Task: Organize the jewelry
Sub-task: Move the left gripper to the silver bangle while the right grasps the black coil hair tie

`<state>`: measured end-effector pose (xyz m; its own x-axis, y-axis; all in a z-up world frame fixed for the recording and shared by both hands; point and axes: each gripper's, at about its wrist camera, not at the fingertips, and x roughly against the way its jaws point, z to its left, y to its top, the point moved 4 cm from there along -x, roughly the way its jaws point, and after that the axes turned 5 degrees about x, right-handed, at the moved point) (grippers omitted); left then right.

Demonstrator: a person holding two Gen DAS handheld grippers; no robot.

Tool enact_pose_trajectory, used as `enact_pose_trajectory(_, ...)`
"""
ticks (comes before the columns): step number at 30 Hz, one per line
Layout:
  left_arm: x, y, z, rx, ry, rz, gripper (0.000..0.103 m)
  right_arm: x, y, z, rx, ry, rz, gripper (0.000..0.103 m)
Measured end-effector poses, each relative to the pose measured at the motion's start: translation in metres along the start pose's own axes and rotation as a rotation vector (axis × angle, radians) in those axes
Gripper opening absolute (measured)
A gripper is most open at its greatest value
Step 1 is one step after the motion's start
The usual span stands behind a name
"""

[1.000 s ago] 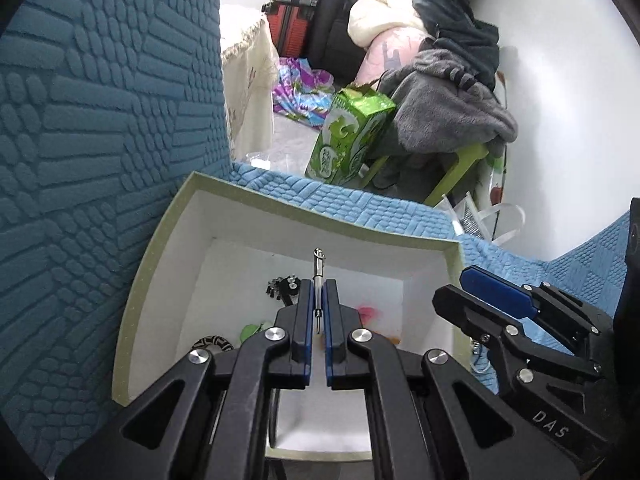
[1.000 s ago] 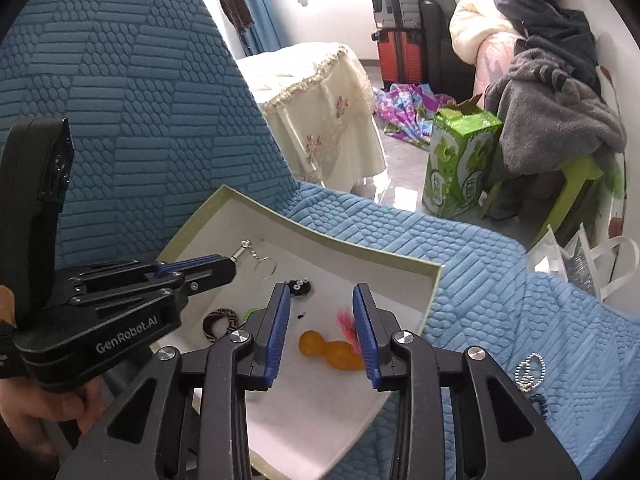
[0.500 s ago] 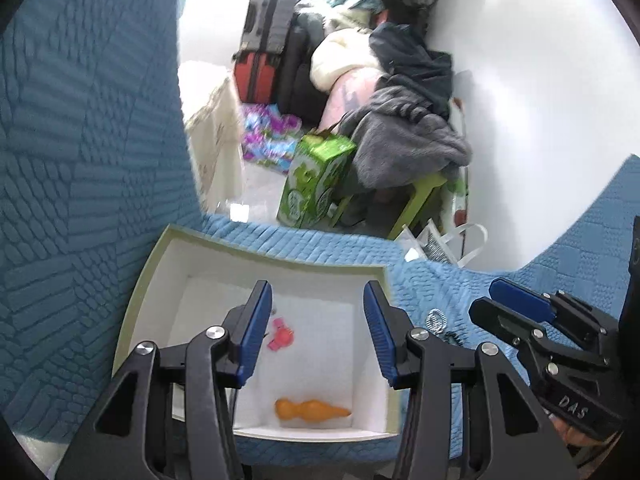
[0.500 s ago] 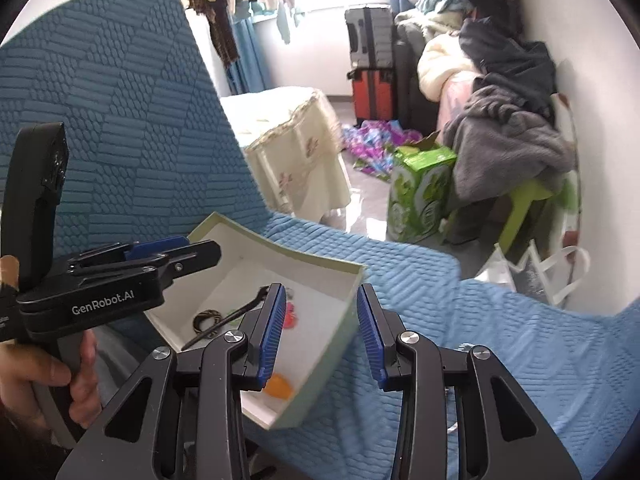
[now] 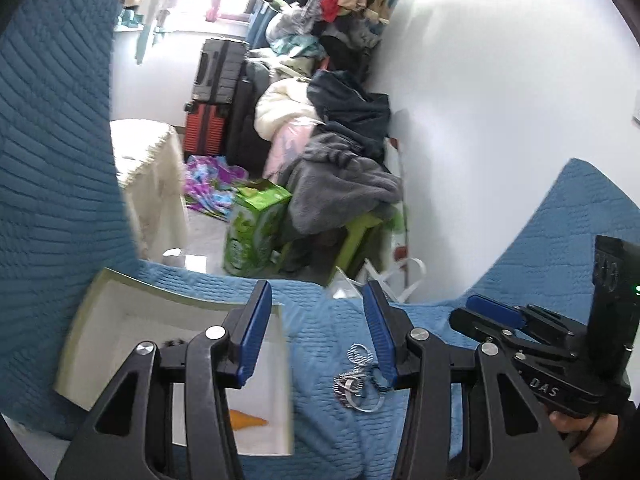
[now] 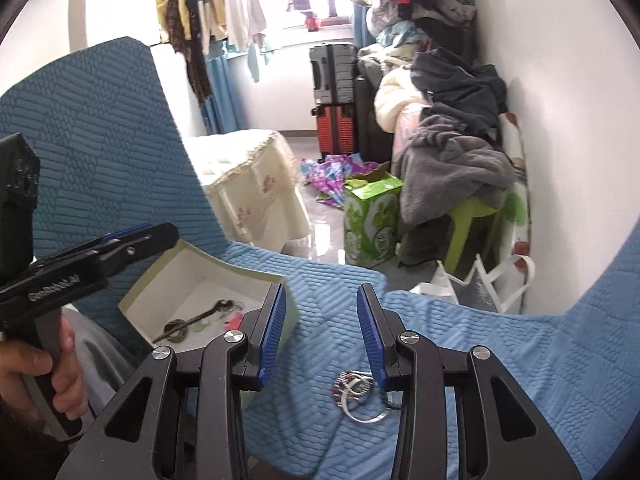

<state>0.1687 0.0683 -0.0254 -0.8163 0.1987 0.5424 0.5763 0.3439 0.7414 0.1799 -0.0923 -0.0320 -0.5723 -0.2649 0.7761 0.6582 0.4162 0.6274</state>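
Between both pairs of spread jaws, a blue quilted cover and loose jewelry.
Left gripper (image 5: 316,332) and right gripper (image 6: 322,334) each stand parted, pinching nothing. A tangle of silver rings (image 6: 358,394) lies on the cover (image 6: 460,340) just inside the right-hand pad of each. To the left of the jaws, a white box (image 6: 208,286) holds a black hairpin (image 6: 192,318) and an orange piece (image 5: 248,420).

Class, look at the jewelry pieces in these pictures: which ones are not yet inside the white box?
The tangle of silver rings lying on the blue cover; the hairpin and orange piece lie inside the white box.
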Motion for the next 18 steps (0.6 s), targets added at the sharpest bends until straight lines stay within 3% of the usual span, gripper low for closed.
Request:
enact_pose_trajectory(5, -0.024, -0.026, -0.026, -0.041, -0.031, 0.077, 0.049, 0.003, -0.021, -0.026, -0.017, -0.033, 0.015, 0.035)
enact_pose_trajectory(10, -0.049, -0.058, -0.037, -0.02, -0.094, 0.132, 0.049, -0.009, -0.05, -0.057, -0.06, -0.057, 0.072, 0.035)
enact_pose_trajectory(13, -0.068, -0.076, -0.039, 0.011, -0.027, 0.18, 0.049, -0.02, -0.065, -0.07, -0.09, -0.041, 0.104, 0.035)
enact_pose_trajectory(16, -0.083, -0.091, -0.046, 0.026, -0.023, 0.209, 0.048, -0.034, -0.077, -0.079, -0.116, -0.023, 0.144, 0.034)
enact_pose_trajectory(18, -0.095, -0.101, -0.048, 0.02, -0.022, 0.256, 0.049, -0.047, -0.085, -0.087, -0.14, -0.001, 0.182, 0.027)
